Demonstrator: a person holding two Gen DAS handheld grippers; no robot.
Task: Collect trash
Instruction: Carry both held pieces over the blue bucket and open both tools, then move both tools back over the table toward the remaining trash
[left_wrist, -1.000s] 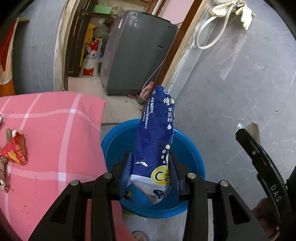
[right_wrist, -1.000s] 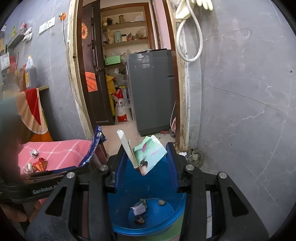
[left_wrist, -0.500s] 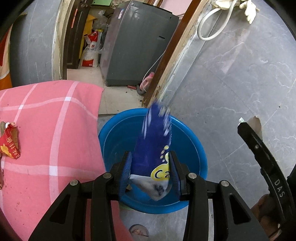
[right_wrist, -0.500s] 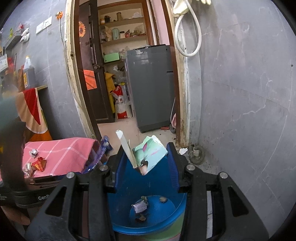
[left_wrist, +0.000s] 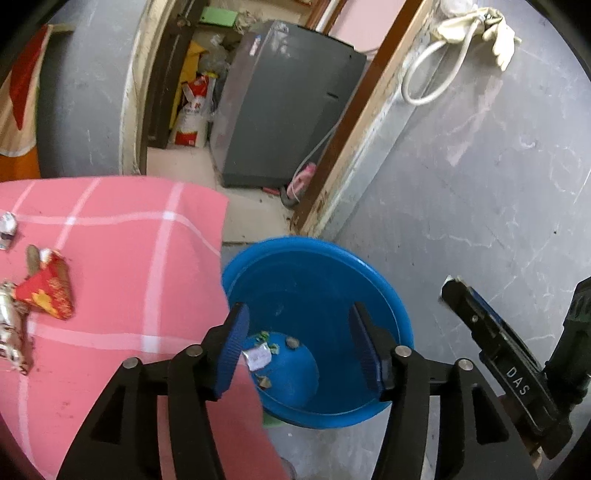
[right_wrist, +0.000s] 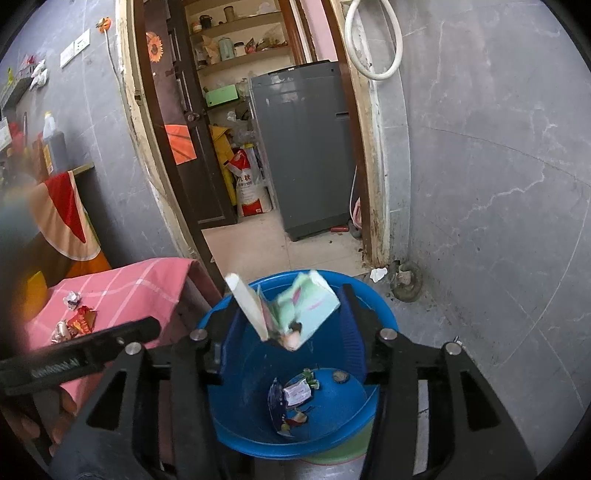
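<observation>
The basin (left_wrist: 373, 280) sat on the floor just right of the cloth-covered table (left_wrist: 122, 229), in front of the doorway. Scraps (left_wrist: 260, 356) and a pouch (right_wrist: 277, 408) lay in its bottom. Wrappers (left_wrist: 48, 291) lay on the table's left part. Behind the doorway stood a washing machine (right_wrist: 303, 147) (a sack (right_wrist: 249, 184) to its left).

Blue basin (left_wrist: 369, 266), pink-checked cloth (left_wrist: 122, 236)
</observation>
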